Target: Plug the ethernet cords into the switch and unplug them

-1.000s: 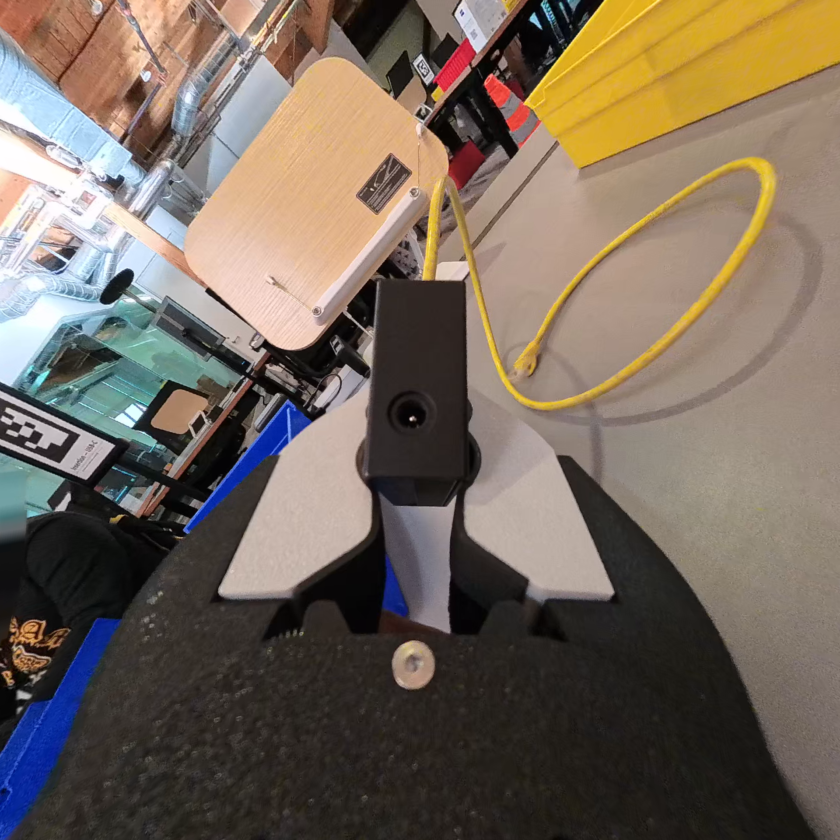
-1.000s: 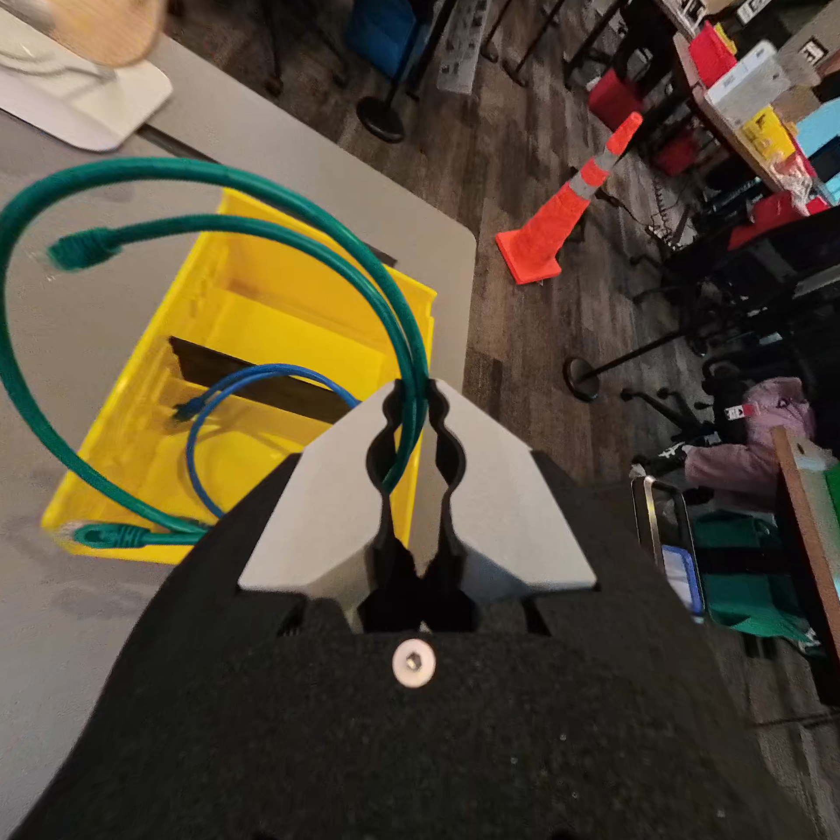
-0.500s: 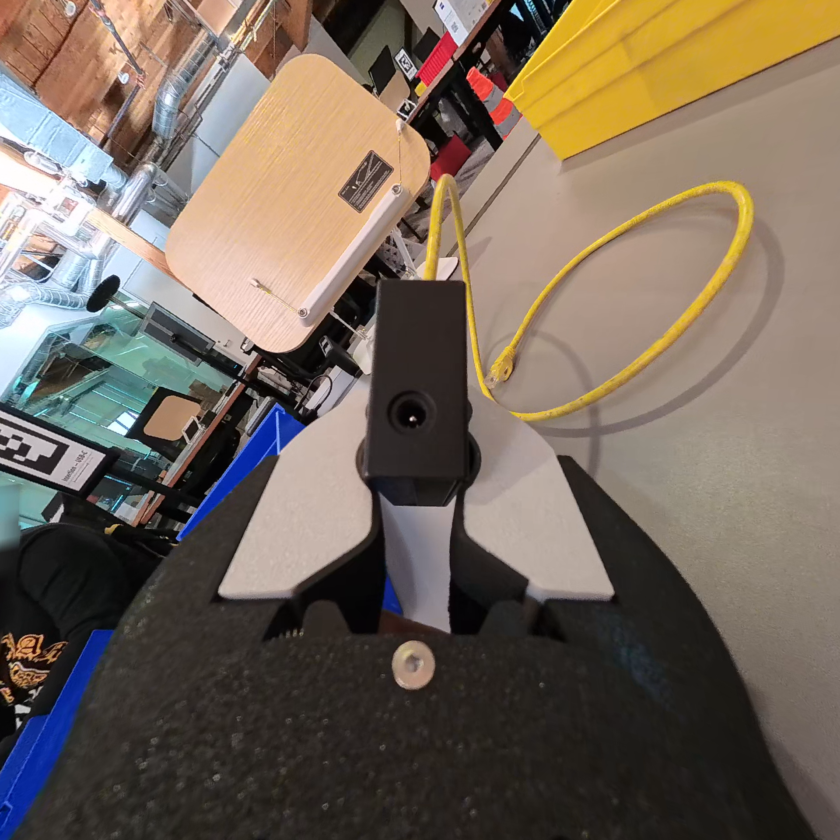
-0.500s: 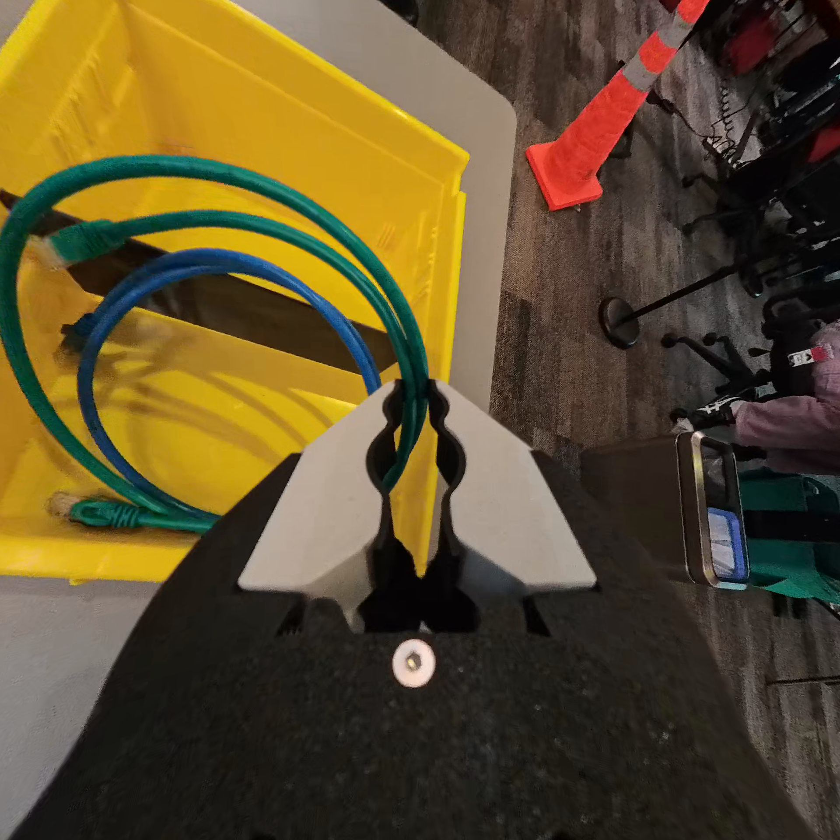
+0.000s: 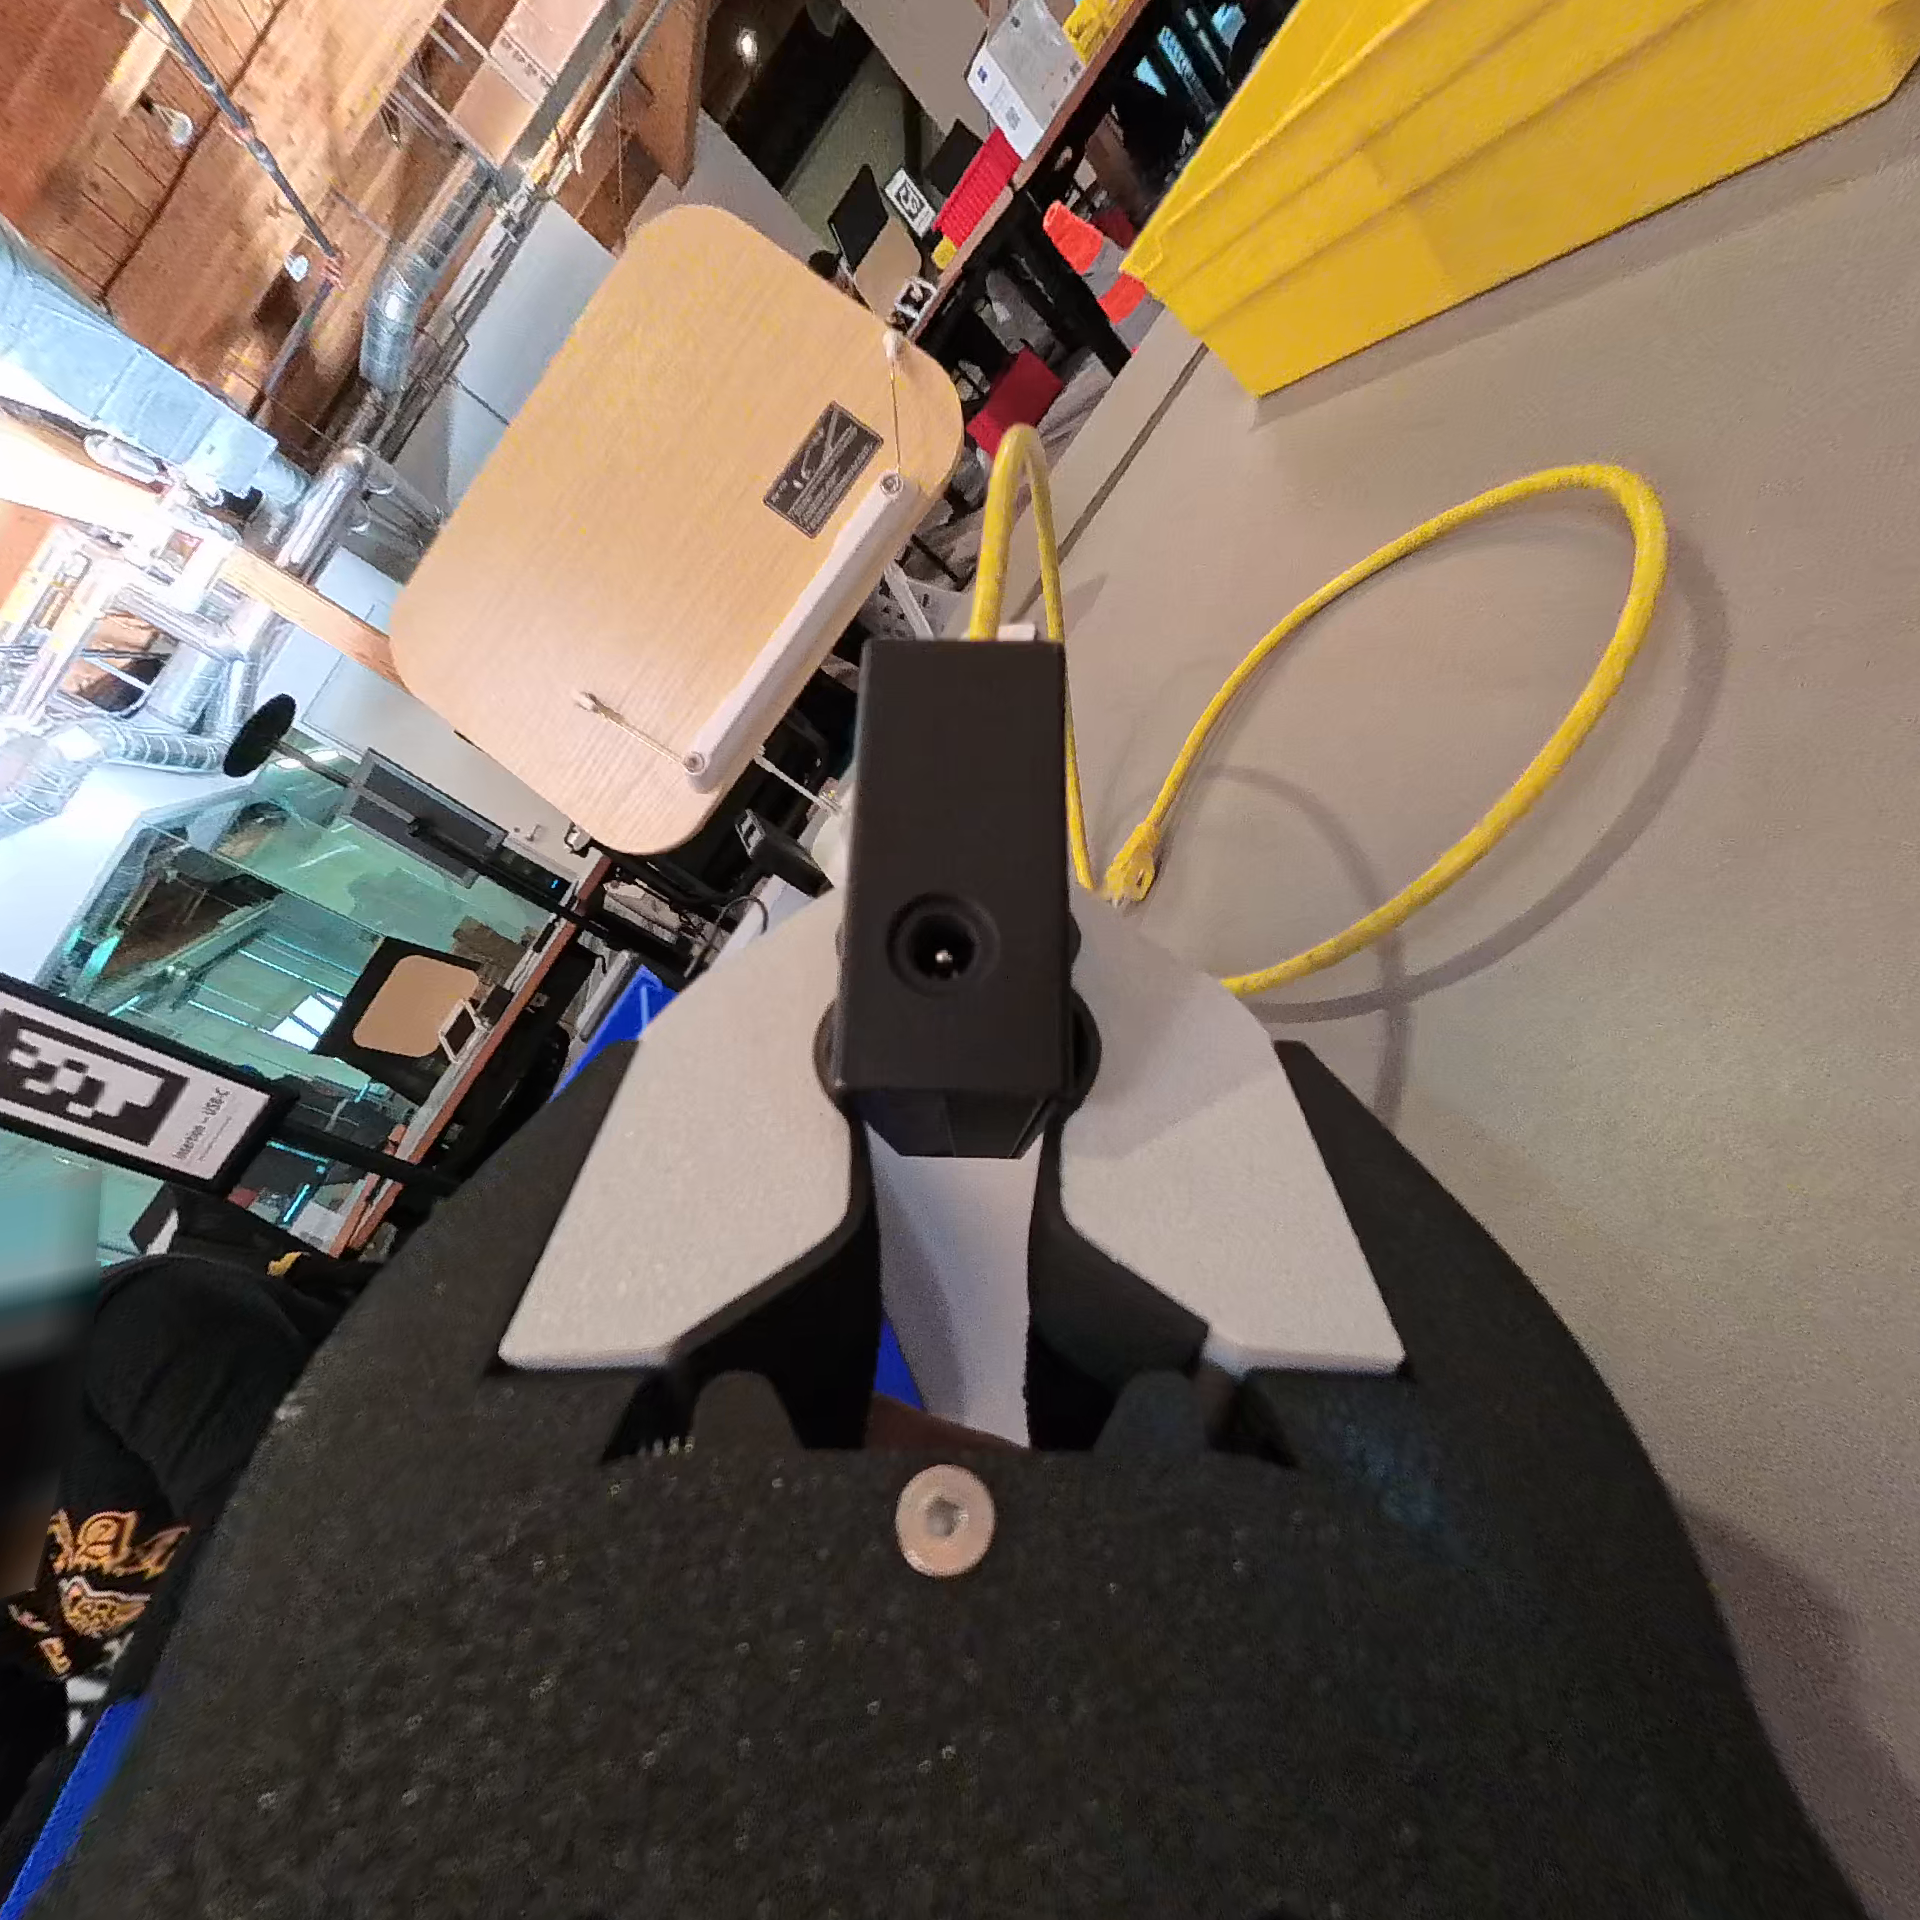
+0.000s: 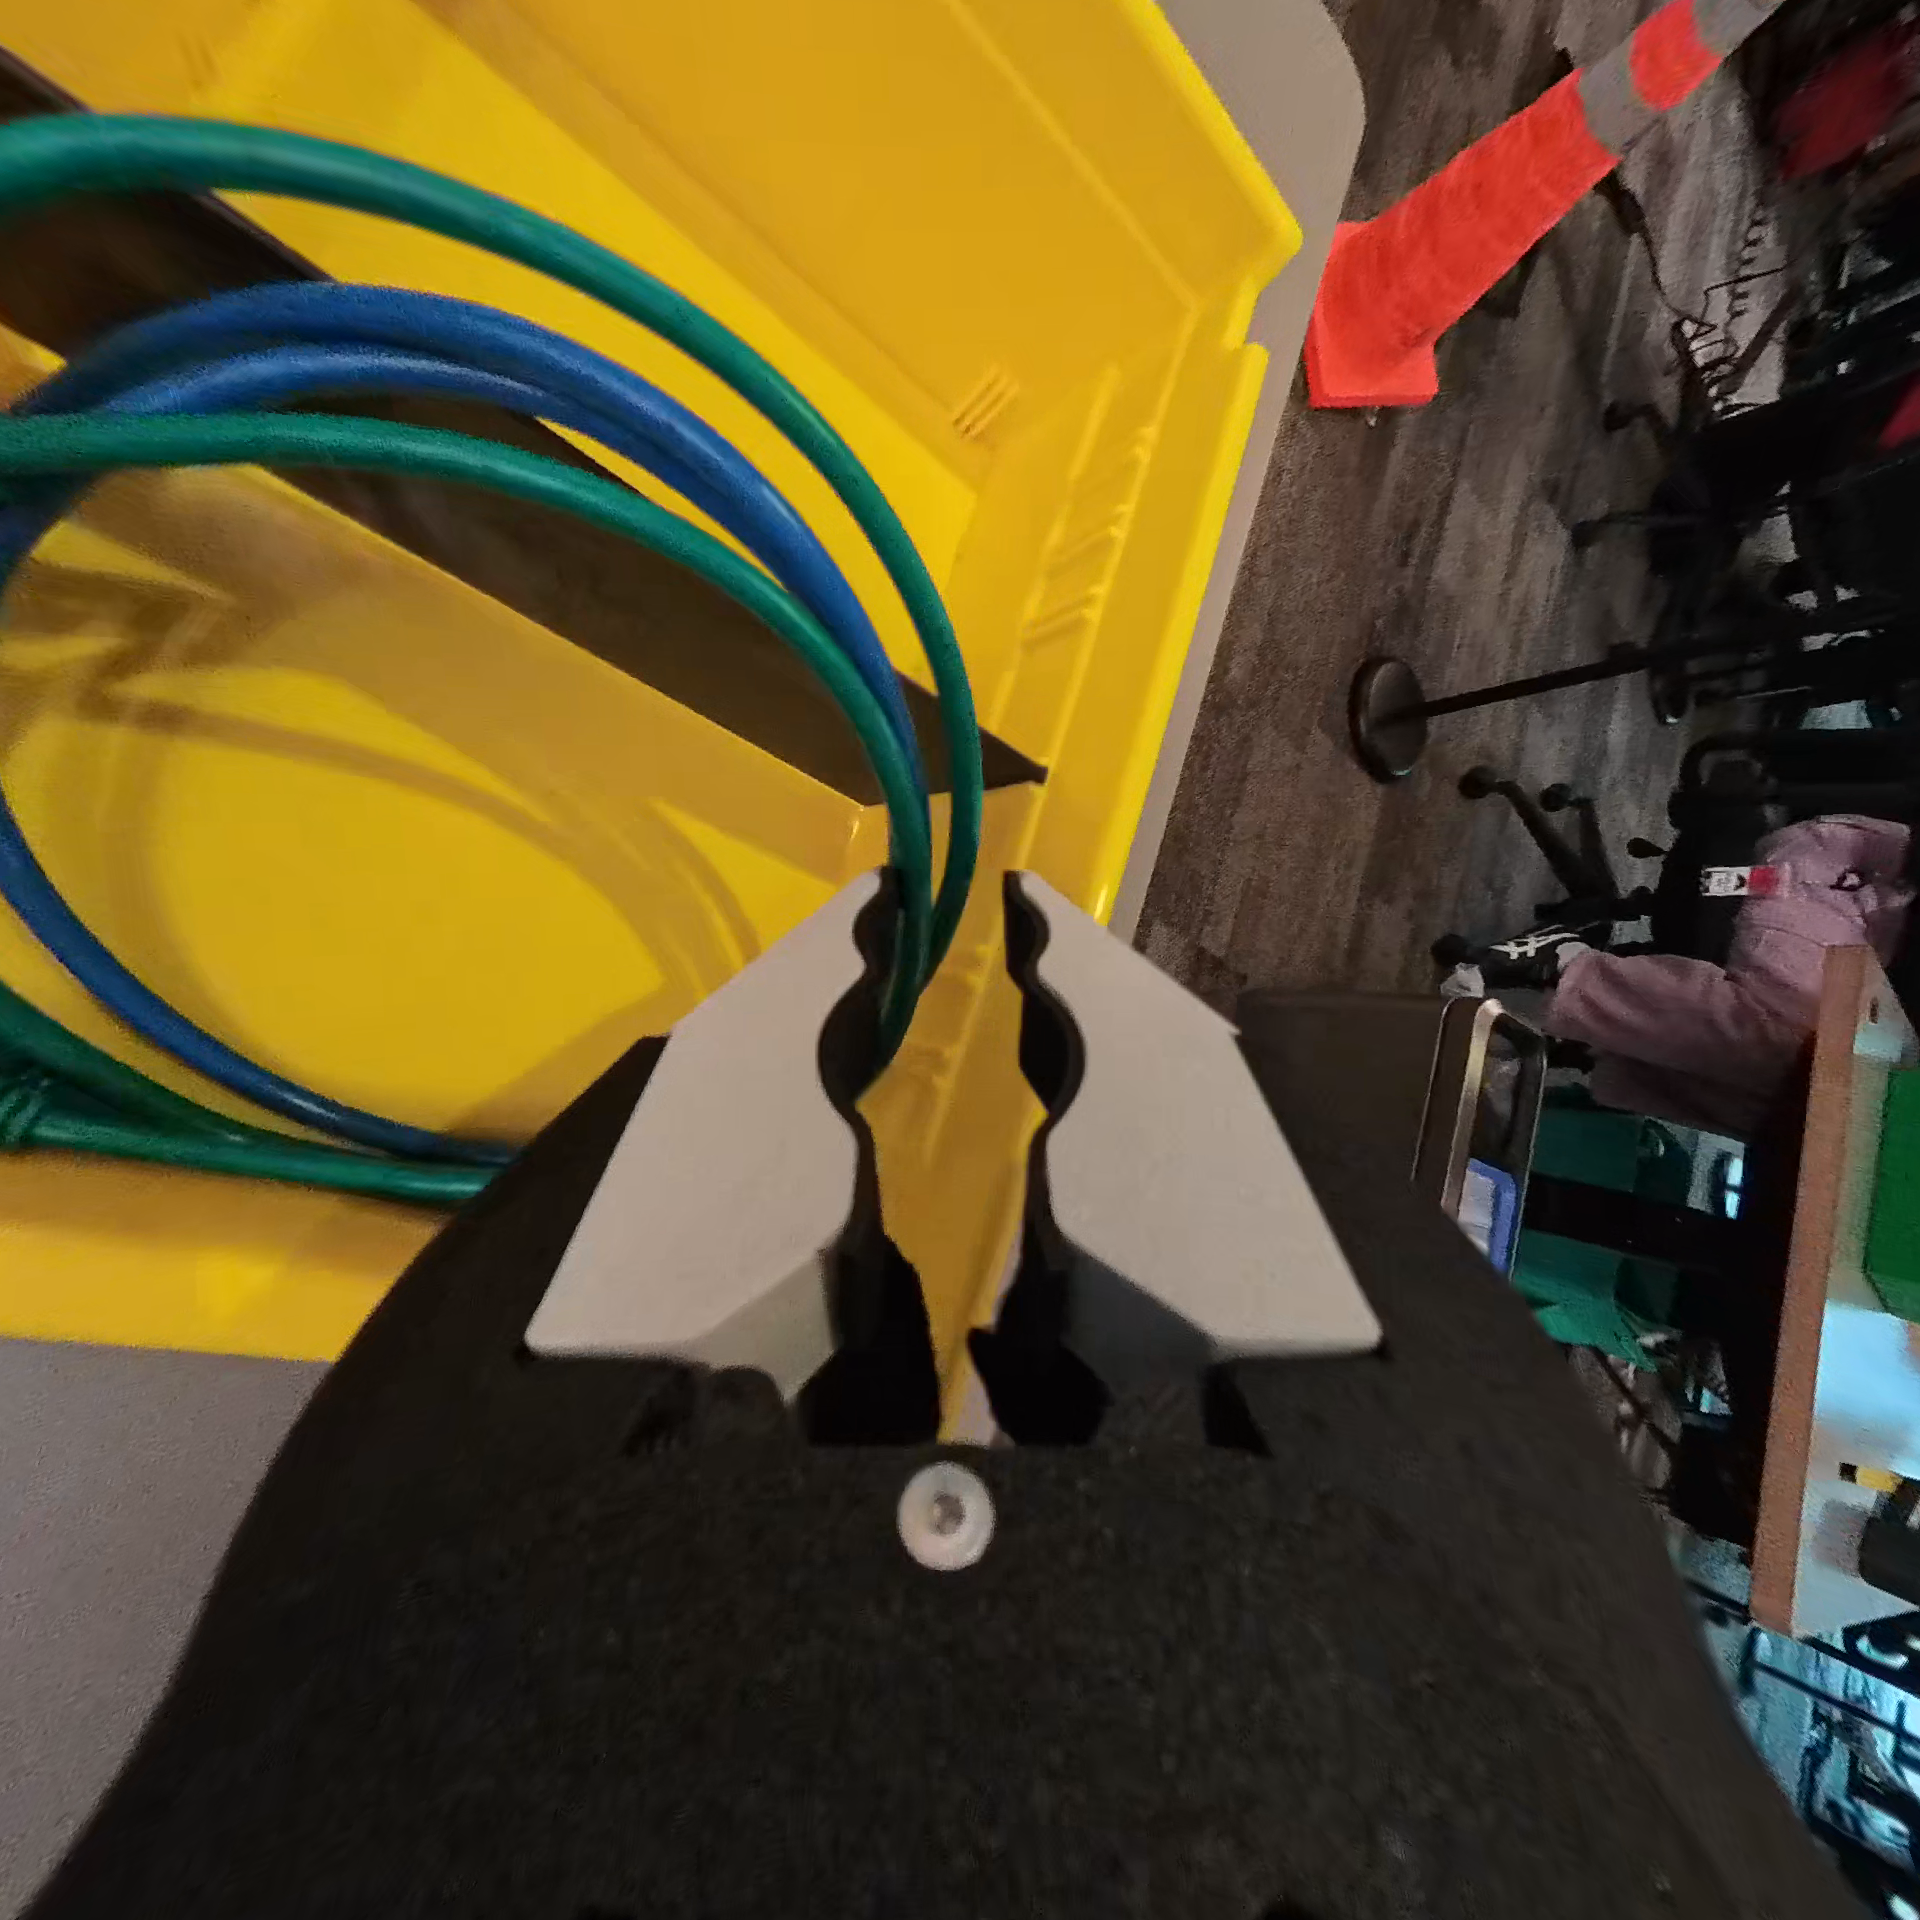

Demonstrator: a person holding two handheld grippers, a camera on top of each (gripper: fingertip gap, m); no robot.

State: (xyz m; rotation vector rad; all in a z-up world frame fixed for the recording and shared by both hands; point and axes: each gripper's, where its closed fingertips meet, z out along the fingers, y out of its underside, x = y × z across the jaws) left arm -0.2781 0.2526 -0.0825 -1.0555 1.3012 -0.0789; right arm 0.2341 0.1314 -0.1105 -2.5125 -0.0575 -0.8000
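Left gripper (image 5: 954, 1023) clamped on the black switch (image 5: 956, 831), held end-on with a round power socket facing the camera. Yellow cord (image 5: 1496, 727) plugged in at the switch's far end, arching up over it, then looping wide across the grey table (image 5: 1714, 1143); free plug lying on the table just right of the switch. Yellow bin (image 5: 1455, 177) at the upper right of the left wrist view, standing on the same table, well apart from the loop. Tilted wooden board (image 5: 644, 540) with a white bar behind the switch, off the table edge. Dark sleeve of a person (image 5: 156, 1382) low at the left.

Right gripper (image 6: 940, 914) parted, a clear gap showing between the 2 grey fingers (image 6: 727, 1143). Green cord (image 6: 623, 260) passing through that gap in 2 strands, resting against the left finger's notch, not pinched. Both strands curving up and left over the yellow bin (image 6: 1039, 208). Blue cord (image 6: 499, 353) coiled inside the bin beneath the green loop, next to a dark divider (image 6: 623, 613). 1 green plug end low at the left, over the bin's near rim. Orange traffic cone (image 6: 1455, 239) on the floor beyond the table corner.
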